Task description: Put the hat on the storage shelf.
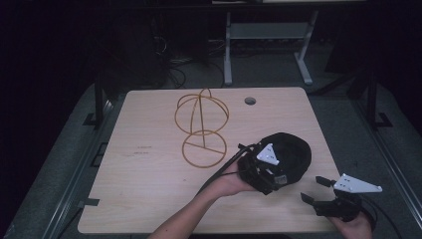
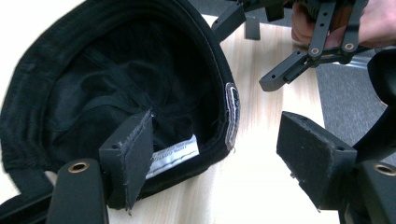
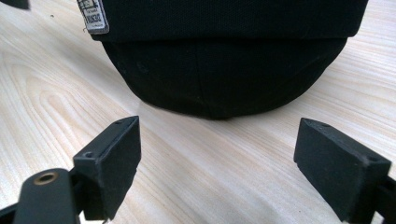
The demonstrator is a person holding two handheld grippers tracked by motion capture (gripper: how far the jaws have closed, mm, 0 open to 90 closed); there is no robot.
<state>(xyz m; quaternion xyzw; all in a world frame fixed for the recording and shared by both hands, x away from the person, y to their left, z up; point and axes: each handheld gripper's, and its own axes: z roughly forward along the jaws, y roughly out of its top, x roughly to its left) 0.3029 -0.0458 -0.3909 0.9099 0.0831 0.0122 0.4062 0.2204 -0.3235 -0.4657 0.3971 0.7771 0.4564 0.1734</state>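
Nearest the person's side, the right gripper (image 1: 318, 190) hangs over the bench (image 1: 149, 149) corner with its jaws spread wide and nothing between them. In its own view the cap (image 3: 224, 60) lies just ahead, the rounded black edge resting on the wood — close, but apart from both jaws.

Next in, the left gripper (image 1: 259, 172) sits right against the cap (image 1: 286, 154), which lies on the right half of the bench. Its jaws are also parted: in the left gripper view one jaw is inside the hollow of the cap (image 2: 116, 93), near a white label (image 2: 173, 154), while the other stands outside over bare wood, so the rim runs between them without being pinched.

Risks, as I judge them — if the left jaws close here they may catch only thin fabric, and the cap could slip or fold as it lifts. The soft crown may collapse and drag. The right gripper (image 2: 303, 51) is close to the left, so the two could knock each other if both go in at once.

Farther back stands a wire stand (image 1: 201, 127), well apart from the cap. A carried cap could catch on it and tip it.
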